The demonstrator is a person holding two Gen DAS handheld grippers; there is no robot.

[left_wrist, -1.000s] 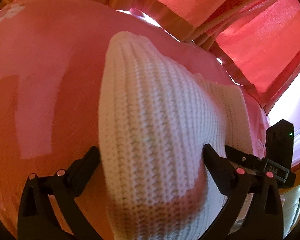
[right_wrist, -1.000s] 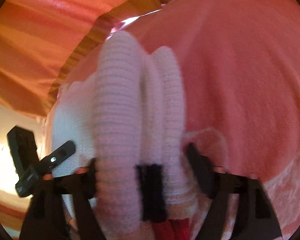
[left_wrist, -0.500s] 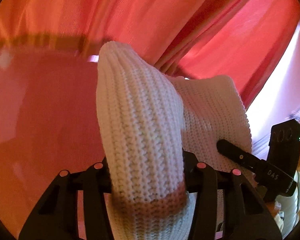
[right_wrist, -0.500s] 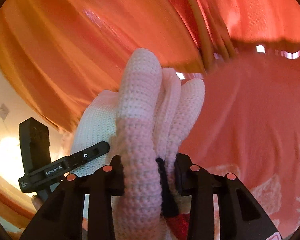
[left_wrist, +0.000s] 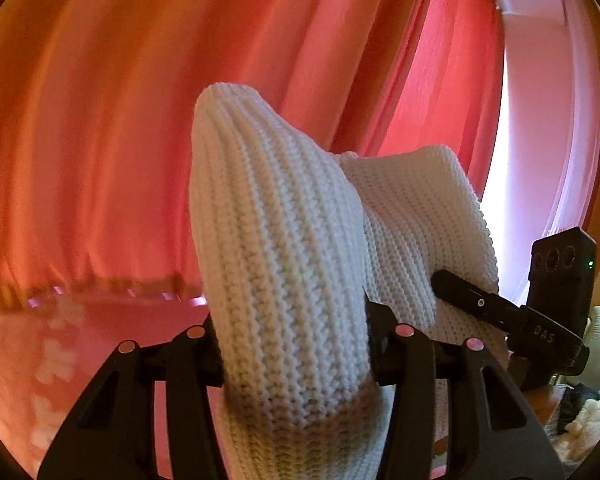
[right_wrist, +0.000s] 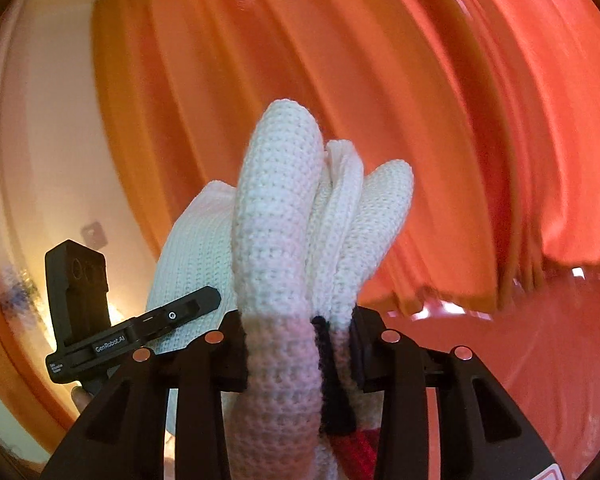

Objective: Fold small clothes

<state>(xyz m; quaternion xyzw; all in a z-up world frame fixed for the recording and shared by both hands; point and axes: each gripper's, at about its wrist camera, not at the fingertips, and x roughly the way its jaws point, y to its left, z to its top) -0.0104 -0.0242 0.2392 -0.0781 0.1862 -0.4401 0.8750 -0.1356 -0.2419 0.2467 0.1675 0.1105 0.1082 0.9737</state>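
Note:
A white knitted garment (left_wrist: pixel 284 248) is held up in the air between both grippers. My left gripper (left_wrist: pixel 294 344) is shut on one thick bunched fold of it. My right gripper (right_wrist: pixel 298 344) is shut on several stacked folds of the same garment (right_wrist: pixel 276 216), with a black trim strip (right_wrist: pixel 332 380) and a bit of red knit (right_wrist: pixel 360 448) showing at the bottom. The right gripper also shows in the left wrist view (left_wrist: pixel 500 312), and the left gripper shows in the right wrist view (right_wrist: pixel 140 332), each at the garment's far side.
Red-orange curtains (left_wrist: pixel 140 120) hang behind. A pink cloth-covered surface (left_wrist: pixel 80 340) lies low below the grippers, also low right in the right wrist view (right_wrist: pixel 540 340). A bright window strip (left_wrist: pixel 540 160) is at the right. A pale wall (right_wrist: pixel 40 120) stands left.
Both grippers closed on the knitted garment and lifted it off the pink surface. The views tilted up from the surface to the curtains.

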